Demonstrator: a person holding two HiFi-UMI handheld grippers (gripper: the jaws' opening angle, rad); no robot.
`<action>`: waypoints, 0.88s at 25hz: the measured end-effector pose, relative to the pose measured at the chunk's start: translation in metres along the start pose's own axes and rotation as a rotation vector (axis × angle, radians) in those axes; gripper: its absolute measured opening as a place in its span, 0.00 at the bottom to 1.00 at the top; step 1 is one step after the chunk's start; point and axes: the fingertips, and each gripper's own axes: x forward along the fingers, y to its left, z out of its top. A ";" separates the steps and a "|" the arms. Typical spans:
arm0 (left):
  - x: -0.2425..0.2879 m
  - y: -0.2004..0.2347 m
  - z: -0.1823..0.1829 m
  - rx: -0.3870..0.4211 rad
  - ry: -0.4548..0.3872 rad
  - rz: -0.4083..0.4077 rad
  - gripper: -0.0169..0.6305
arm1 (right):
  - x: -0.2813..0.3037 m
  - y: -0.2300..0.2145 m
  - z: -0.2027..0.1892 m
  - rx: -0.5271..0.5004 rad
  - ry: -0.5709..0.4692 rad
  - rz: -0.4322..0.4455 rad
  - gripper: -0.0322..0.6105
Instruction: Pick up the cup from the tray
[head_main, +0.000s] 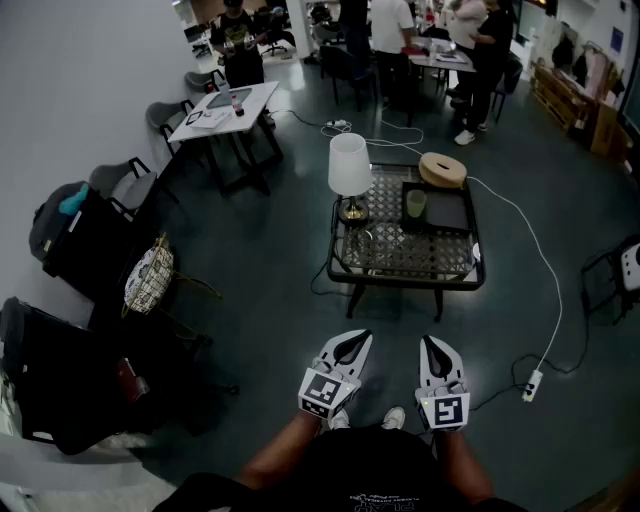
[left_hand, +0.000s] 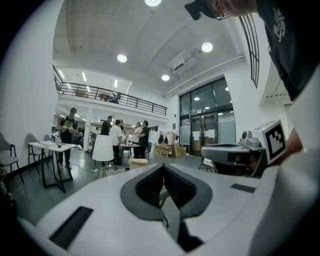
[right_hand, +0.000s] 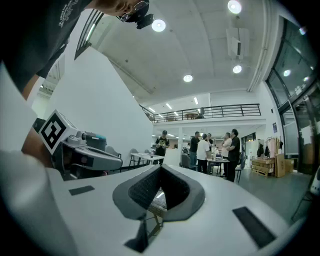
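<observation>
Closest in on the head view are the person's bare legs (head_main: 290, 455), and just past them both tools are held low over the dark floor (head_main: 250, 290). The left hand-held gripper (head_main: 353, 343) has its jaws pressed together with nothing between them. The right hand-held gripper (head_main: 431, 348) sits beside it, tips closed too, and empty. Well ahead of both stands the low tabletop (head_main: 400, 262). There's the cup (head_main: 416, 204), pale green, upright on the left part of the dark tray (head_main: 450, 213), which lies at the far right of that top. A white lamp (head_main: 349, 165) stands at the far left corner, and a round wooden disc (head_main: 443, 170) is just behind the tray. A white cable (head_main: 545, 290) trails over the floor on the right.

Over to the left gripper view: the jaws meet tip to tip, nothing pinched, and I can see the lamp beyond them.

Now the right gripper view: the jaws are together at the tip, empty, with people (right_hand: 215, 150) standing far off.
</observation>
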 end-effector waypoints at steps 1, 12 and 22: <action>0.002 -0.001 0.001 0.004 -0.004 -0.006 0.04 | 0.001 -0.003 0.002 -0.009 0.010 -0.004 0.06; 0.012 -0.009 -0.001 0.017 0.004 -0.014 0.04 | 0.000 -0.013 0.004 -0.021 0.034 0.004 0.06; 0.028 -0.030 -0.003 0.017 0.014 0.004 0.04 | -0.011 -0.037 0.001 0.019 -0.031 0.012 0.06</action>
